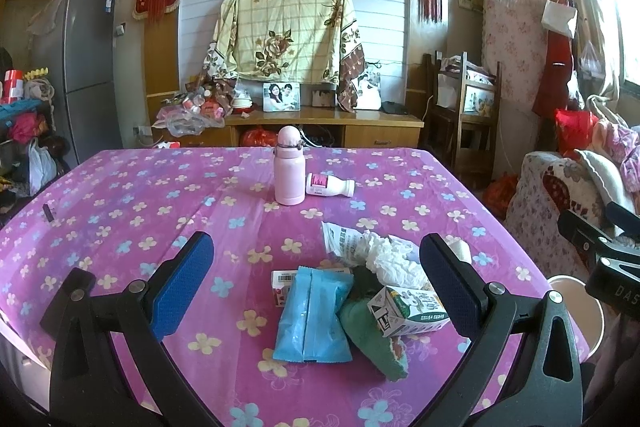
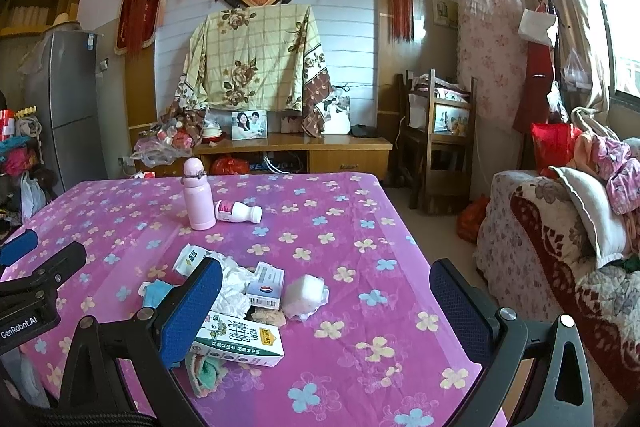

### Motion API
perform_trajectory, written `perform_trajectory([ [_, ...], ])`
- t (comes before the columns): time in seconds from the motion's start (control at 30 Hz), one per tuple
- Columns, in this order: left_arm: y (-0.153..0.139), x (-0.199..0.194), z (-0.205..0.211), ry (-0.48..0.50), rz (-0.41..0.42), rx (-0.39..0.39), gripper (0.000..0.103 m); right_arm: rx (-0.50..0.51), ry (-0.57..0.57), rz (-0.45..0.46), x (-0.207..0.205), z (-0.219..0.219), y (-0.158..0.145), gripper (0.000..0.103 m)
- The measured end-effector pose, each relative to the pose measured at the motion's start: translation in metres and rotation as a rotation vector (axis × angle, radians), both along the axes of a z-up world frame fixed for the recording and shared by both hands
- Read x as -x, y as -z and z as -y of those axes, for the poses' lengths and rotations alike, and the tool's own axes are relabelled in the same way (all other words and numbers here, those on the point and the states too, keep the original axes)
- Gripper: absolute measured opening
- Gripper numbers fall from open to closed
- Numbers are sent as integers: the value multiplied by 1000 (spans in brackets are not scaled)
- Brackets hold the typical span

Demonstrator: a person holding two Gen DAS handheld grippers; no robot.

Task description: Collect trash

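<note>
A pile of trash lies on the pink flowered tablecloth (image 1: 140,195): a blue packet (image 1: 312,315), a green-and-white milk carton (image 1: 412,311), crumpled white paper (image 1: 384,255), a green cloth (image 1: 372,339) and a small white box (image 1: 280,285). My left gripper (image 1: 316,287) is open and hovers above the pile, fingers on either side. My right gripper (image 2: 326,315) is open over the pile's right side, above the milk carton (image 2: 236,343), a small barcode box (image 2: 266,285), a white sponge-like block (image 2: 304,293) and crumpled paper (image 2: 234,285). Both are empty.
A pink thermos (image 1: 289,167) stands mid-table with a white bottle (image 1: 330,185) lying beside it. A small black object (image 1: 48,213) lies at the table's left. A round bin (image 1: 580,311) sits beside the table's right edge. A covered sofa (image 2: 560,267) stands right of the table.
</note>
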State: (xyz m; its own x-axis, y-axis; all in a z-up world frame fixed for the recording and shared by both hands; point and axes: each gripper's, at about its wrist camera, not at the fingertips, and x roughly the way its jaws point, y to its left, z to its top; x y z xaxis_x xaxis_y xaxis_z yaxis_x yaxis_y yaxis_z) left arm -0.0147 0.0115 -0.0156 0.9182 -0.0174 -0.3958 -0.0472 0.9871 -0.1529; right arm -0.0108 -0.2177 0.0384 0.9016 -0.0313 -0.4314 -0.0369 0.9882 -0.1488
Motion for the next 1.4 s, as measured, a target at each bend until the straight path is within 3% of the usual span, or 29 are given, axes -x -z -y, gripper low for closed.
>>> perform_trajectory([
  [0.2, -1, -1, 1, -1, -2, 3, 102, 3, 0, -11, -3, 1, 4, 103],
  [0.33, 15, -2, 4, -2, -26, -24, 102, 8, -2, -25, -5, 1, 8, 103],
  [0.5, 19, -3, 6, 0, -78, 16, 102, 22, -8, -48, -8, -1, 15, 103],
  [0.7, 15, -6, 6, 8, -161, 51, 102, 27, -24, -118, -19, 2, 32, 103],
  [0.97, 33, -17, -1, 54, -176, 66, 102, 6, -109, -249, -40, -1, 68, 103],
  [1.27, 59, -43, -15, 83, -235, 80, 102, -71, -296, -394, -89, -35, 92, 81],
  [1.4, 73, -58, -18, 110, -286, 89, 102, -107, -369, -467, -117, -56, 104, 66],
])
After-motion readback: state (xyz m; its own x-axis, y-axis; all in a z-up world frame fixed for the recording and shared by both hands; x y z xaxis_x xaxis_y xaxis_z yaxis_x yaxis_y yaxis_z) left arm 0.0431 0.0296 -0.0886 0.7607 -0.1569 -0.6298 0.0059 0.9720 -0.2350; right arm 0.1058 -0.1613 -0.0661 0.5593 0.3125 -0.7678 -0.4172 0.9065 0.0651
